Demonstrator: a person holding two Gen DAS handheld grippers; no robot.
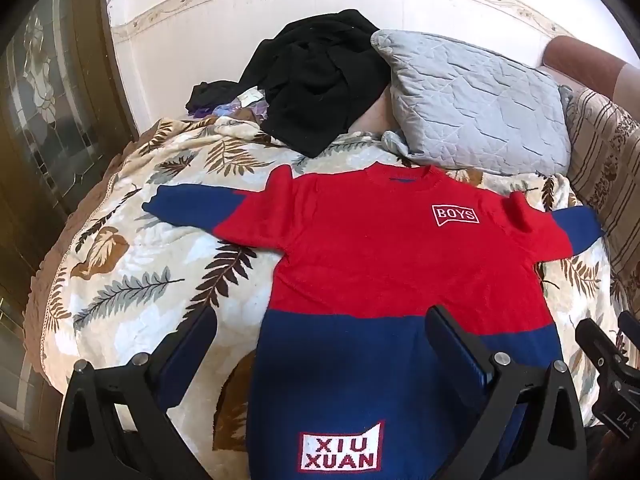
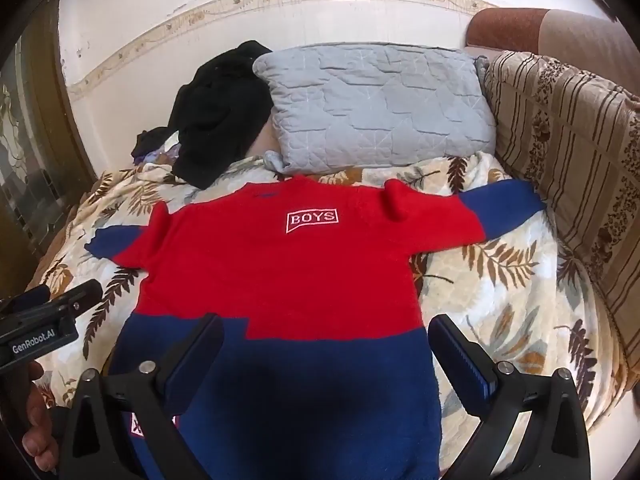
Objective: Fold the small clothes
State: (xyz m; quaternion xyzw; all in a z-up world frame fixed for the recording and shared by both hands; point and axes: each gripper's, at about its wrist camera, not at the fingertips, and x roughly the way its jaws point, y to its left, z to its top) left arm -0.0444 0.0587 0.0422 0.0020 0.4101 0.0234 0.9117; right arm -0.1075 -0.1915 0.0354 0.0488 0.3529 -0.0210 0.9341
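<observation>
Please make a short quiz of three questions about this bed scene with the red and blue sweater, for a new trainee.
1. True or false: the sweater lies flat on the leaf-print blanket with both sleeves spread out.
2. Which word is on the sweater's chest? A) BOYS B) KIDS C) STAR
3. Fill in: the black clothing is piled beside the grey ____.

Key
1. True. Neither the left gripper nor the right gripper holds it; both are open.
2. A. The white label reads BOYS.
3. Pillow, which lies at the far end of the bed, behind the sweater's collar.
</observation>
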